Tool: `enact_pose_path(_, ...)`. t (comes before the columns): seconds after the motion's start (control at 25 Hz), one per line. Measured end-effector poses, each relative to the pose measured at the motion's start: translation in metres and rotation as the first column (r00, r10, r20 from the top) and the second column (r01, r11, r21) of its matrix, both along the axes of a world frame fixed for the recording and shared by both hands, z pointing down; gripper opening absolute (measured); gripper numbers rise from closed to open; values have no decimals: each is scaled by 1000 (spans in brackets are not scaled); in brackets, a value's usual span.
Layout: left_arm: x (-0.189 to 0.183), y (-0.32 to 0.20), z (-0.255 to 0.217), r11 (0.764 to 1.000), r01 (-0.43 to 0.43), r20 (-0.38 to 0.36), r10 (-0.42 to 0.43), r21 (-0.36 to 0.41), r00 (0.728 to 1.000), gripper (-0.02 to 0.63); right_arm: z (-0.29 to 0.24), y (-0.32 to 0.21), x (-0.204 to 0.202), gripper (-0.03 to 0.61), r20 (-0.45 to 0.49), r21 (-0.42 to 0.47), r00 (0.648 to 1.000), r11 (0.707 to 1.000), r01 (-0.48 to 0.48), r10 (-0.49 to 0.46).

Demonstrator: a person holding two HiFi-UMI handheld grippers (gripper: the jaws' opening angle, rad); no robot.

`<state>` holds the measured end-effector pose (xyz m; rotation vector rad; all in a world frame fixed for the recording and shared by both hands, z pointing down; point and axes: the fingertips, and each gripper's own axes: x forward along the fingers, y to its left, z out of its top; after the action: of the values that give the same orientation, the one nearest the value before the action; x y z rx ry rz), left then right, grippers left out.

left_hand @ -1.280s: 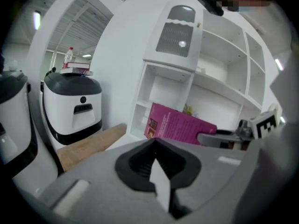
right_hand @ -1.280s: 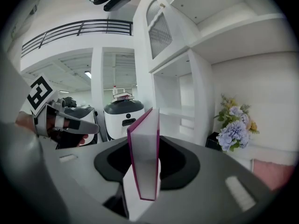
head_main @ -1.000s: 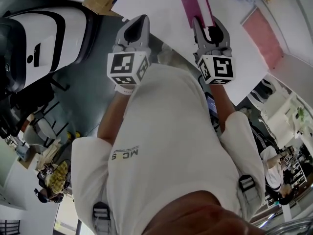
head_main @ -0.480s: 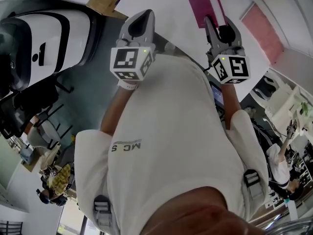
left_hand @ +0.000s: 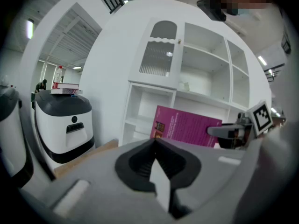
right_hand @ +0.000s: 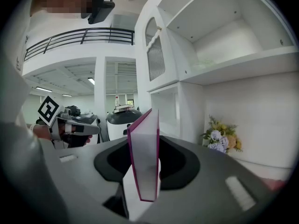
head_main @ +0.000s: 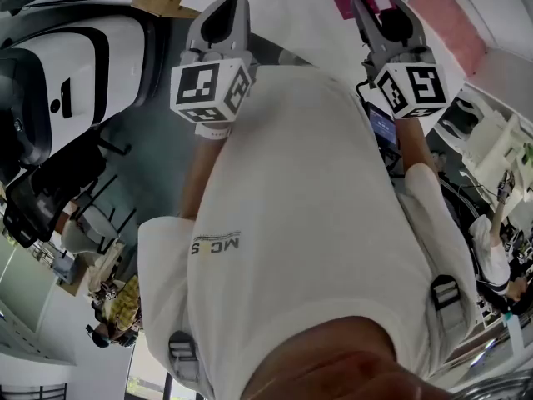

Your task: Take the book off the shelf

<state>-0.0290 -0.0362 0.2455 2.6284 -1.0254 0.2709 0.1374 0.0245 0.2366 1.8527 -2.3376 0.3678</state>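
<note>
- The magenta book (right_hand: 142, 157) is being pinched edge-on in the fingers of the right gripper (head_main: 379, 8), long axis running straight out from them.
- It is being held clear of the shelf (left_hand: 180, 55) (fingers of the left gripper (left_hand: 156, 146) pressed together, empty).

The white shelf (left_hand: 201, 73) is filling the centre and upper right of the frame, a ribbed arched door (left_hand: 159, 52) closing its upper left bay. Flowers (right_hand: 222, 140) are sitting in a lower bay.

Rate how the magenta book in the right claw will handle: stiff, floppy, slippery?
Probably stiff: the book stands straight and unbowed in the right claw. Likely light, being thin. Held near one edge only, it may pivot or slip if swung.
</note>
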Motion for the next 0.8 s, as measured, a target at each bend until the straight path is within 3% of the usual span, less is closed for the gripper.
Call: enact_pose_path(0.8, 6, -1, 8, 999, -26, -4, 26, -34, 1000, 2, 0, -1, -2, 143, 6, -11, 1000, 1000, -9, 9)
